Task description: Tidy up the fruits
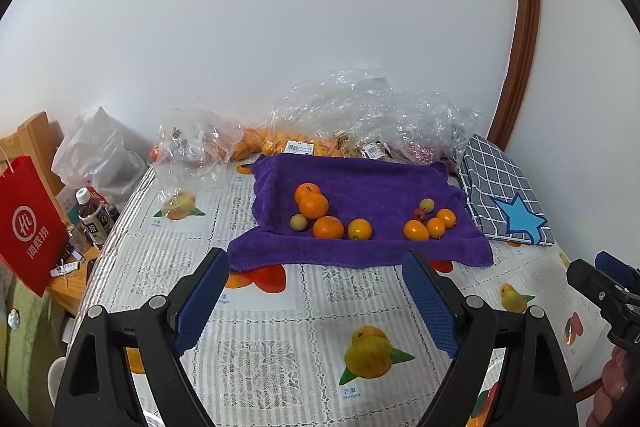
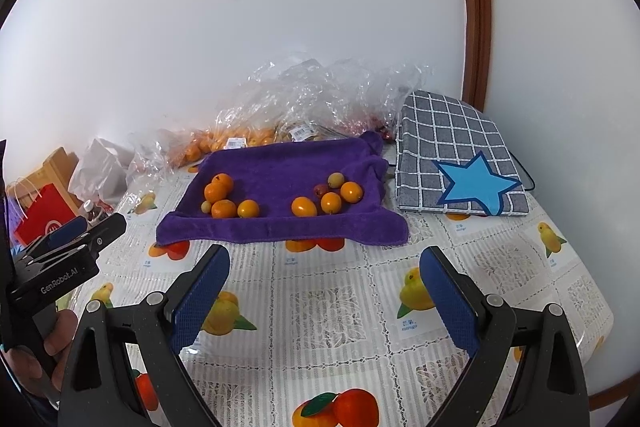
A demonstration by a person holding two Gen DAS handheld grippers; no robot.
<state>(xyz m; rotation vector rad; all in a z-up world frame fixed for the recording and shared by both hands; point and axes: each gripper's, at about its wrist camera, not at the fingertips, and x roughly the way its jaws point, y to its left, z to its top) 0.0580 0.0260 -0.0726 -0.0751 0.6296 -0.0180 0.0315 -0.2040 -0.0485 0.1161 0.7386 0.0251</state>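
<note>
A purple towel (image 1: 360, 179) (image 2: 280, 163) lies spread on the table with two groups of fruit on it. The left group has three oranges (image 1: 313, 205) (image 2: 218, 191), a small pale fruit (image 1: 299, 223) and a yellow-orange one (image 1: 359, 229). The right group (image 1: 435, 227) (image 2: 331, 202) has small orange fruits, a red one (image 1: 419, 214) and a pale one. My left gripper (image 1: 316, 259) (image 2: 96, 231) hovers open before the towel's near edge, holding nothing. My right gripper (image 2: 324, 253) (image 1: 596, 265) is also open and holds nothing, beside the left one.
Clear plastic bags (image 1: 340, 115) of more fruit line the wall behind the towel. A checked cloth with a blue star (image 2: 460, 163) lies to the right. A red paper bag (image 1: 28, 223) and a bottle (image 1: 92, 219) stand past the table's left edge. A bagged fruit (image 1: 178, 205) lies left.
</note>
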